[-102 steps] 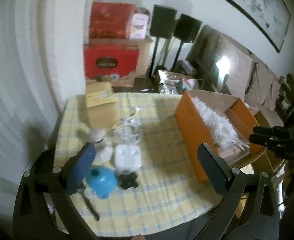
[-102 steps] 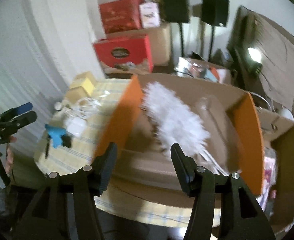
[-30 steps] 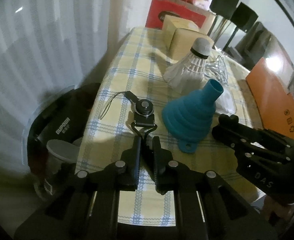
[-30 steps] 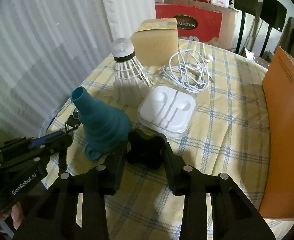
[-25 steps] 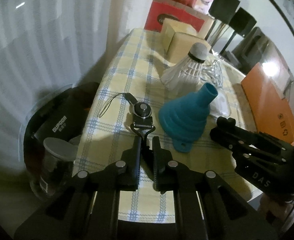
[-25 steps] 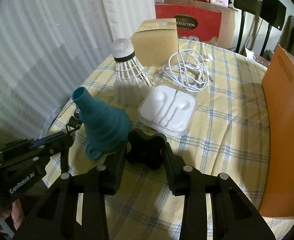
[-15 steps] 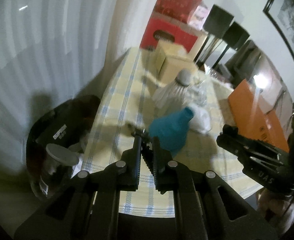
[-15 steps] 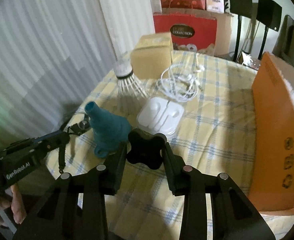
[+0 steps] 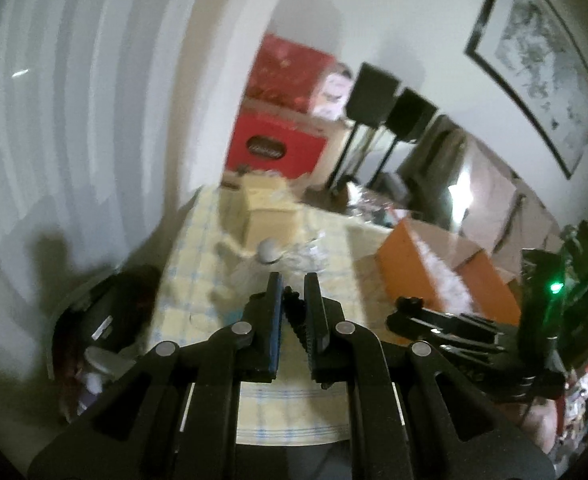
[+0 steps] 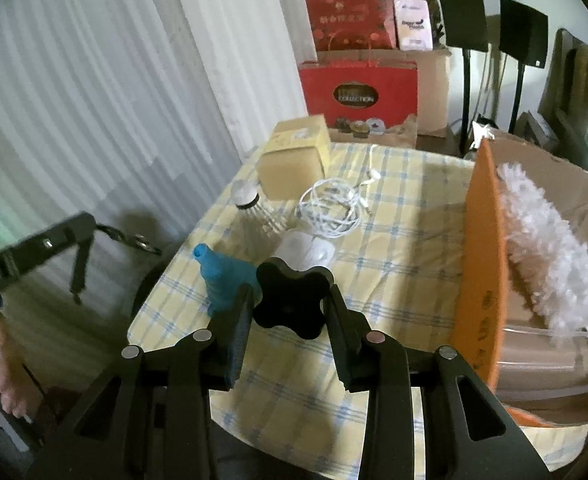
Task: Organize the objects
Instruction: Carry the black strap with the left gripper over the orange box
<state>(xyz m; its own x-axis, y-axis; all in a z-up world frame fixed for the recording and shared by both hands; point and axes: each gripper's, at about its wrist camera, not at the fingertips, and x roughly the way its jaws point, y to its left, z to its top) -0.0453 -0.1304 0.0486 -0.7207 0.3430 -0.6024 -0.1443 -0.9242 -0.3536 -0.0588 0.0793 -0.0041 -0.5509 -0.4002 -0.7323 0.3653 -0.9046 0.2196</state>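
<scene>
- Now both grippers are up off the table (image 10: 394, 216), each with its catch — a second ago both items lay on the cloth beside the funnel (image 10: 224, 276).
- Left of the funnel, the left gripper (image 9: 293, 294) is pinched nearly closed on the strap clip (image 10: 136, 240); in the right view the clip and its strap dangle in the air past the table's edge.
- Just right of the funnel, the right gripper (image 10: 290, 308) holds the black knob (image 10: 292, 300) between partly closed jaws, clear of the cloth.
- Further right of the funnel stands the orange box (image 10: 480, 264), open, with a white duster (image 10: 550, 256) already inside — likely where both items go next.
- Behind the funnel, the shuttlecock (image 10: 254, 206), earphone case (image 10: 306, 250) and cable (image 10: 330, 210) remain on the table, not yet sorted.
</scene>
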